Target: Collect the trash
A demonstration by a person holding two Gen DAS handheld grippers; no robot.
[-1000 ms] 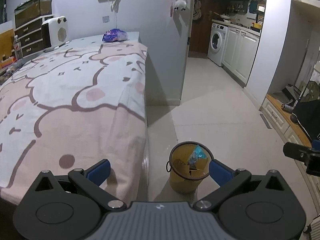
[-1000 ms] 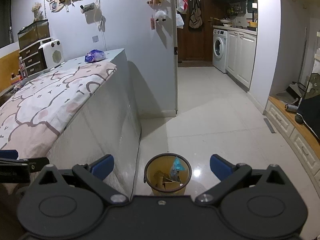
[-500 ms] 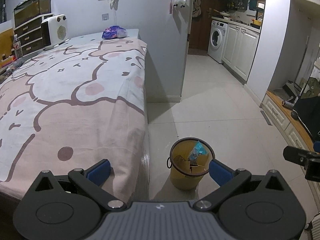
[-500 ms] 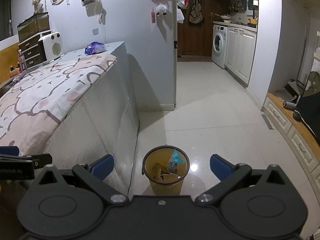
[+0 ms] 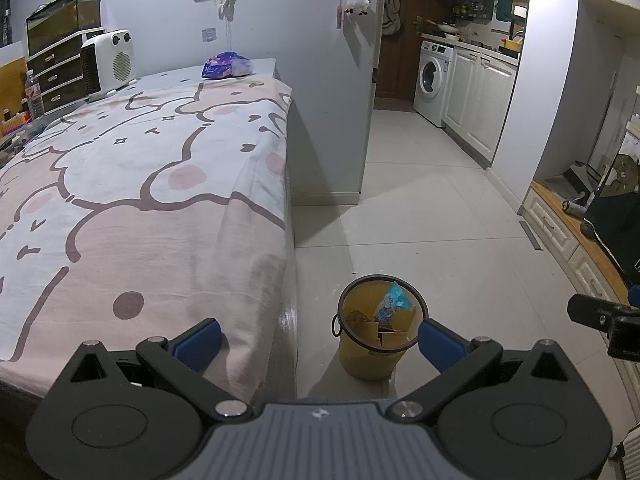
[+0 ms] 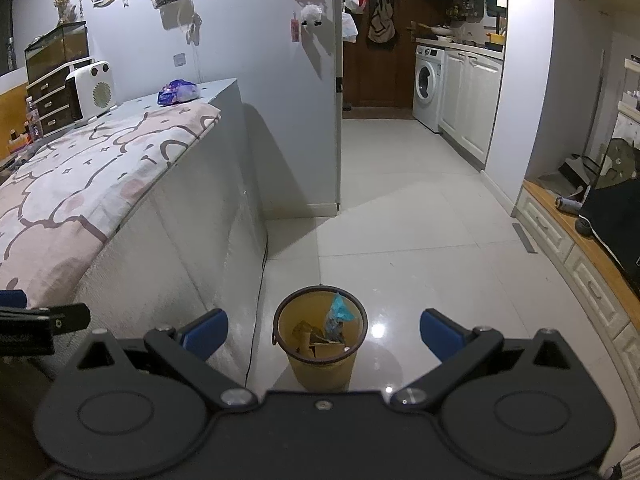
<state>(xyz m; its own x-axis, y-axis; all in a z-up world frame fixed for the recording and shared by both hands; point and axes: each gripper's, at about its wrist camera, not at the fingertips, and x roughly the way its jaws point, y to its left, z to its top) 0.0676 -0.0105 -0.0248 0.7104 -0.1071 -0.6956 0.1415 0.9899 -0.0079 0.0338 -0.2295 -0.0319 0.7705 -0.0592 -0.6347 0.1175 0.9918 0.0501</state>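
Holding: nothing
Left tongs (image 5: 318, 338): wide
Right tongs (image 6: 323, 332): wide
Bin (image 6: 320, 368): floor beside bed (image 5: 140, 200), holds blue wrapper (image 6: 339, 312), cardboard

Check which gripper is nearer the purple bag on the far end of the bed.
Left, marginally. The left gripper hangs over the bed's floor-side edge, facing the purple bag. The right gripper sits off the bed, above the yellow bin. Both are far away.
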